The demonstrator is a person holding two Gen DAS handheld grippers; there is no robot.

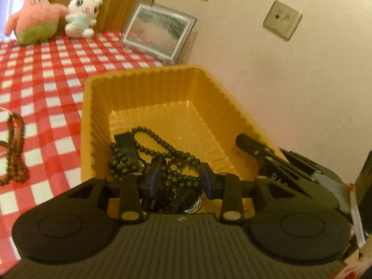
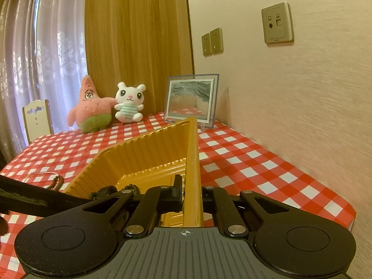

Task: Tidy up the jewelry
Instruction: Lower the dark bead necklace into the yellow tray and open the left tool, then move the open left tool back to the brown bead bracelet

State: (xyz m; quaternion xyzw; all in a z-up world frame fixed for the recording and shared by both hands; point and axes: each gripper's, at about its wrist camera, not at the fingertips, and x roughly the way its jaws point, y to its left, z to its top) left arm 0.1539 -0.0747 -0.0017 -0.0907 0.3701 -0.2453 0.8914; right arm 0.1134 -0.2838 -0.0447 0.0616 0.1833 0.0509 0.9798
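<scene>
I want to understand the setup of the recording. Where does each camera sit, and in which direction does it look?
Left wrist: on the left tool, looking down into the yellow tray at dark beads; jaws apart above them; right tool at the tray's wall.
Right wrist: on the right tool, looking level along the tray wall it clamps; left tool enters at the left.
Shared: tray, checked cloth, two plush toys, picture frame.

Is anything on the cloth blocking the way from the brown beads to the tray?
Nothing visible does. The brown beads lie on the checked cloth left of the tray, with only bare cloth between them.
</scene>
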